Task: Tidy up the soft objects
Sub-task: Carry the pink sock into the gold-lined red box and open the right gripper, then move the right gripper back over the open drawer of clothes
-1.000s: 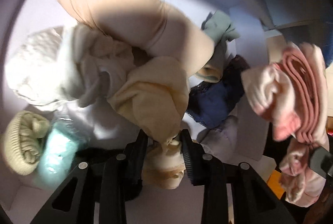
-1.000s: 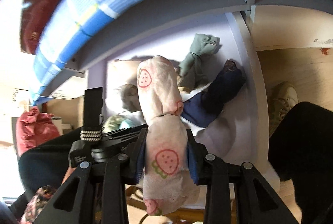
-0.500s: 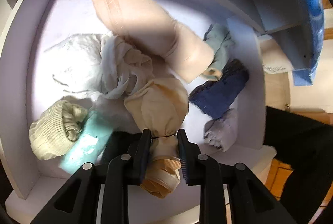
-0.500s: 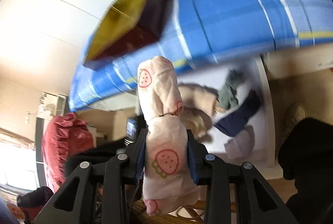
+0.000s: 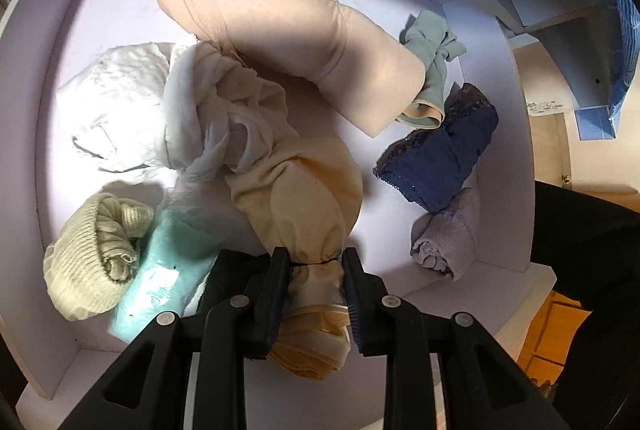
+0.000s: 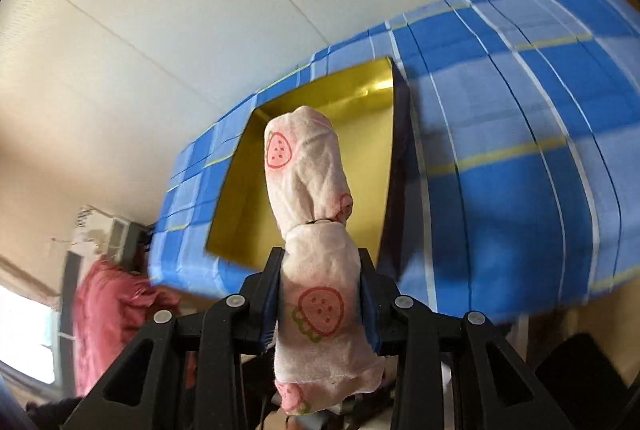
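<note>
In the left wrist view my left gripper point(image 5: 314, 262) is shut on a cream-yellow bundle of cloth point(image 5: 304, 198), pinched at its tied neck above a white drawer point(image 5: 504, 166). Around it lie a beige stocking roll point(image 5: 280, 30), a white cloth point(image 5: 116, 102), a navy lace piece point(image 5: 440, 154), a mint cloth point(image 5: 432, 46), a lilac roll point(image 5: 444, 238) and a ribbed pale-green sock point(image 5: 84, 266). In the right wrist view my right gripper point(image 6: 320, 270) is shut on a pink strawberry-print roll point(image 6: 312, 222), held up in front of a yellow-lined box point(image 6: 360, 126).
The yellow box sits on a bed with a blue checked cover point(image 6: 520, 158) below a white wall point(image 6: 200, 10). A turquoise plastic packet point(image 5: 160, 270) lies at the drawer's front left. A dark trouser leg point(image 5: 592, 270) stands right of the drawer. A red cushion point(image 6: 108, 314) lies low at the left.
My right gripper has risen with the strawberry roll from over the drawer to facing the yellow box on the bed. My left gripper has closed tighter on the cream bundle and pulled back from the drawer a little.
</note>
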Available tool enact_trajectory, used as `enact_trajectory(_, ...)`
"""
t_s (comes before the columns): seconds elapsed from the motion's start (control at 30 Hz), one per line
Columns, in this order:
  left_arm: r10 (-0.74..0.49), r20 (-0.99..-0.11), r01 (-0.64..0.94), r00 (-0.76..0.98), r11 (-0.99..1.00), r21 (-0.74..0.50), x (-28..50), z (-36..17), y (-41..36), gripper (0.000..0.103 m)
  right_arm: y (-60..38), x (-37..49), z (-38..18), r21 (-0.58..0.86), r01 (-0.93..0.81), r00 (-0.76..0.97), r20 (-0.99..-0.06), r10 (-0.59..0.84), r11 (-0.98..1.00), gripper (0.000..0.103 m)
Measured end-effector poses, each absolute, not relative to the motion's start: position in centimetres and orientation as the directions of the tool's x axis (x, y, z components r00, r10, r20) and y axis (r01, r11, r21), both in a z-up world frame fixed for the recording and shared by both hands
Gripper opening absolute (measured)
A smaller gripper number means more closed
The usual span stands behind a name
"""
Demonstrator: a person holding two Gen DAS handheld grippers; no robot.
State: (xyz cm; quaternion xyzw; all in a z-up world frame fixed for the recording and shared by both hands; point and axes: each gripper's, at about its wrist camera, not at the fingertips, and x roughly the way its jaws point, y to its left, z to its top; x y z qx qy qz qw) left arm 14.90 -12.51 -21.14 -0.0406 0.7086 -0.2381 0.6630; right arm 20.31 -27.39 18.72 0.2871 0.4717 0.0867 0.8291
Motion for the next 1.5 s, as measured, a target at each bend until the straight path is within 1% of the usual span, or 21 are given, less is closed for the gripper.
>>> enact_trajectory(0.07, -0.377, -0.917, 0.247, -0.133, 0.883, -0.399, 14.9, -21.5, -12.6, 0.031, -27.3, 22.6, 18.2, 0.538, 0.150, 0.537, -0.749, 0.389, 0.829, 0.035)
enact_trajectory(0.13, -0.379, -0.914, 0.243, -0.141, 0.882, -0.404, 14.8, -21.8, -12.8, 0.032, -27.1, 25.0, 17.6, 0.526, 0.180, 0.535, -0.762, 0.366, 0.832, 0.035)
enact_trajectory(0.3, -0.364, -0.920, 0.265, -0.148, 0.881, -0.391, 14.7, -22.1, -13.6, 0.032, -27.2, 29.9, 15.7, 0.518, 0.284, 0.550, -0.777, 0.306, 0.807, 0.035)
enact_trajectory(0.47, -0.377, -0.914, 0.250, -0.151, 0.880, -0.404, 14.9, -22.6, -13.6, 0.031, -27.4, 32.9, 14.5, 0.433, 0.360, 0.545, -0.817, 0.191, 0.826, 0.035)
enact_trajectory(0.57, -0.392, -0.907, 0.234, -0.153, 0.878, -0.419, 15.0, -23.0, -13.4, 0.030, -27.4, 33.9, 14.1, 0.383, 0.373, 0.535, -0.833, 0.142, 0.845, 0.040)
enact_trajectory(0.63, -0.401, -0.903, 0.221, -0.154, 0.877, -0.427, 15.1, -23.1, -13.3, 0.030, -27.5, 34.3, 14.1, 0.364, 0.377, 0.545, -0.831, 0.114, 0.852, 0.054)
enact_trajectory(0.67, -0.405, -0.901, 0.217, -0.154, 0.876, -0.431, 15.1, -23.2, -13.3, 0.030, -27.5, 34.3, 14.2, 0.360, 0.377, 0.551, -0.828, 0.105, 0.853, 0.062)
enact_trajectory(0.7, -0.407, -0.900, 0.214, -0.155, 0.876, -0.433, 15.2, -23.3, -13.3, 0.030, -27.6, 34.1, 14.5, 0.363, 0.370, 0.567, -0.818, 0.102, 0.855, 0.064)
enact_trajectory(0.87, -0.419, -0.895, 0.209, -0.153, 0.871, -0.444, 15.2, -23.6, -13.0, 0.030, -27.9, 32.1, 16.5, 0.351, 0.296, 0.627, -0.773, 0.097, 0.888, 0.067)
enact_trajectory(0.97, -0.421, -0.894, 0.211, -0.151, 0.870, -0.445, 15.2, -23.7, -12.6, 0.030, -28.4, 30.4, 17.4, 0.366, 0.256, 0.660, -0.743, 0.115, 0.895, 0.072)
enact_trajectory(1.1, -0.425, -0.893, 0.212, -0.148, 0.869, -0.448, 14.9, -23.7, -12.5, 0.030, -28.5, 27.5, 18.2, 0.356, 0.180, 0.696, -0.704, 0.137, 0.917, 0.073)
enact_trajectory(1.3, -0.457, -0.877, 0.167, -0.148, 0.862, -0.478, 14.9, -24.0, -11.4, 0.030, -28.2, 22.2, 18.5, 0.335, 0.064, 0.726, -0.661, 0.187, 0.940, 0.073)
enact_trajectory(1.5, -0.472, -0.871, 0.150, -0.136, 0.859, -0.489, 14.9, -24.0, -10.7, 0.029, -28.4, 16.9, 17.7, 0.307, -0.005, 0.747, -0.632, 0.207, 0.952, 0.075)
